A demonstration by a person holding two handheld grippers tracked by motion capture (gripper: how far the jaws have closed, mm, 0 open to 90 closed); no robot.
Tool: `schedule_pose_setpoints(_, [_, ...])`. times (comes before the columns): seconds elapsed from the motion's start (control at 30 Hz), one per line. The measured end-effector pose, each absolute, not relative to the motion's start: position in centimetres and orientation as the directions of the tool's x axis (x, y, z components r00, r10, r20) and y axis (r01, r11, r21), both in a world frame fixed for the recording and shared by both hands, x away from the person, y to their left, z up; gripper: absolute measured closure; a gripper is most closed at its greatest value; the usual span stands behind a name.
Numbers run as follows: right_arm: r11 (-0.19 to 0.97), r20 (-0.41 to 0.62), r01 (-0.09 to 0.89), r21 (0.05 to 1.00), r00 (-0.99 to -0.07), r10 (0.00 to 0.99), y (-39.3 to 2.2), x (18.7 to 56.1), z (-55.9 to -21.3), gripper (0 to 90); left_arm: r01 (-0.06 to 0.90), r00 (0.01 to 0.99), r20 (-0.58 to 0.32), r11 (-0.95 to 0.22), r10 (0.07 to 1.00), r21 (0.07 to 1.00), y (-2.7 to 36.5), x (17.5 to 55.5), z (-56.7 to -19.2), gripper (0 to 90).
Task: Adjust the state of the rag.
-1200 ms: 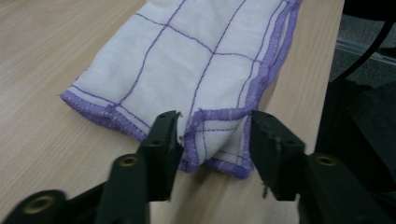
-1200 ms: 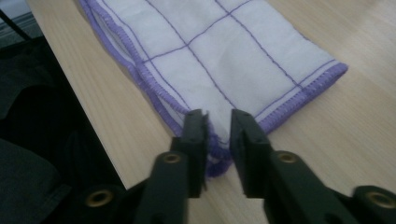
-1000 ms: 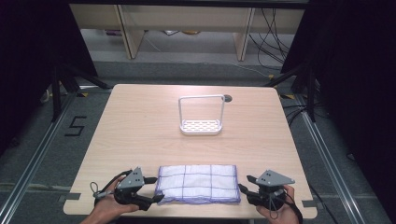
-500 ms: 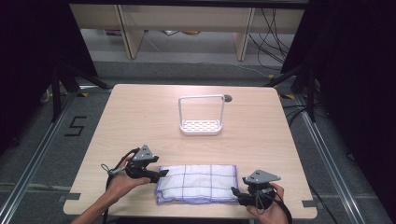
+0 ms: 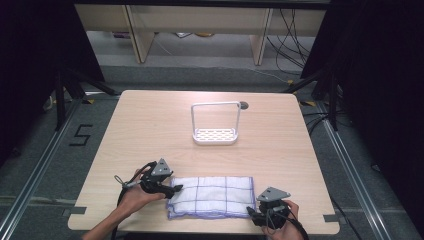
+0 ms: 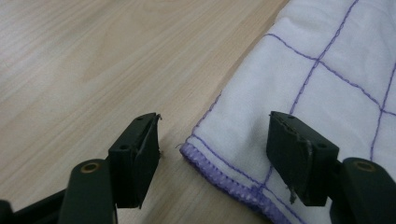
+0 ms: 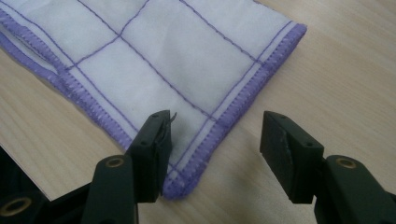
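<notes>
While the folded cloth (image 5: 210, 196) lies flat, left gripper (image 6: 212, 156) and right gripper (image 7: 215, 144) gape unclenched over its corners

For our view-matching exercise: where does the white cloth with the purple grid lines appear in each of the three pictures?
High view: the cloth lies flat near the table's front edge, between the two grippers.
Left gripper view: a corner of it fills the right side, one corner between the open jaws.
Right gripper view: it fills the upper left, a corner reaching between the jaws.
Shared landmark: its purple stitched hem.
</notes>
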State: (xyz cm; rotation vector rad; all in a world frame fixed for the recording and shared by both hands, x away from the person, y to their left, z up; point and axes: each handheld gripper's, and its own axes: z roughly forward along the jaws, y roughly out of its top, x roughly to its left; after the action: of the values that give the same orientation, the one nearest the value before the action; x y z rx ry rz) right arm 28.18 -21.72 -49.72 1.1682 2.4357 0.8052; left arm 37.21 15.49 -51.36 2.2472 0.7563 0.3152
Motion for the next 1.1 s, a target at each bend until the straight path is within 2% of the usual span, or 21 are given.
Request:
schedule_pose_setpoints(0.33, [0.488, -0.006, 0.63, 0.605, -0.609, 0.793, -21.5, 27.8, -49.9, 45.4, 0.423, 0.818, -0.039, -0.554, 0.574, 0.717, 15.6, 37.2, -51.5, 46.5])
schedule_pose_setpoints(0.37, [0.493, -0.012, 0.621, 0.61, -0.614, 0.789, -21.6, 27.8, -50.0, 46.7, 0.423, 0.825, -0.053, -0.554, 0.563, 0.717, 15.6, 37.2, -51.4, 48.8])
schedule_pose_setpoints(0.4, [0.494, -0.01, 0.617, 0.613, -0.619, 0.785, -21.5, 27.7, -50.0, 50.6, 0.412, 0.838, -0.066, -0.549, 0.542, 0.727, 15.6, 37.1, -51.5, 56.5])
schedule_pose_setpoints(0.43, [0.494, -0.01, 0.617, 0.613, -0.619, 0.785, -21.5, 27.7, -50.0, 50.6, 0.412, 0.838, -0.066, -0.549, 0.542, 0.727, 15.6, 37.1, -51.5, 59.9])
schedule_pose_setpoints(0.47, [0.495, -0.007, 0.618, 0.611, -0.621, 0.784, -21.4, 27.6, -49.9, 52.0, 0.409, 0.843, -0.067, -0.558, 0.533, 0.722, 15.7, 37.0, -51.5, 59.9])
schedule_pose_setpoints(0.63, [0.49, 0.001, 0.62, 0.613, -0.621, 0.784, -21.3, 27.4, -49.9, 58.4, 0.413, 0.853, -0.102, -0.544, 0.512, 0.73, 15.6, 36.9, -51.5, 74.8])
schedule_pose_setpoints(0.73, [0.502, 0.016, 0.606, 0.617, -0.647, 0.762, -21.3, 27.3, -50.0, 70.6, 0.384, 0.863, -0.067, -0.563, 0.501, 0.732, 15.4, 36.6, -51.5, 78.8])
schedule_pose_setpoints(0.8, [0.487, 0.031, 0.615, 0.62, -0.64, 0.768, -21.2, 27.2, -50.1, 72.7, 0.368, 0.871, -0.047, -0.587, 0.488, 0.722, 15.5, 36.6, -51.3, 79.7])
schedule_pose_setpoints(0.83, [0.496, 0.044, 0.609, 0.62, -0.658, 0.752, -21.3, 27.2, -50.0, 79.9, 0.37, 0.867, -0.05, -0.574, 0.496, 0.731, 15.3, 36.5, -51.4, 80.1])
schedule_pose_setpoints(1.03, [0.541, -0.011, 0.546, 0.64, -0.697, 0.717, -21.1, 27.2, -50.1, 84.2, 0.386, 0.862, -0.069, -0.561, 0.503, 0.732, 15.8, 36.0, -51.3, 81.2])
schedule_pose_setpoints(1.1, [0.543, 0.003, 0.562, 0.624, -0.697, 0.717, -21.1, 27.2, -50.0, 84.4, 0.387, 0.861, -0.078, -0.547, 0.503, 0.743, 15.7, 35.8, -51.3, 81.3])
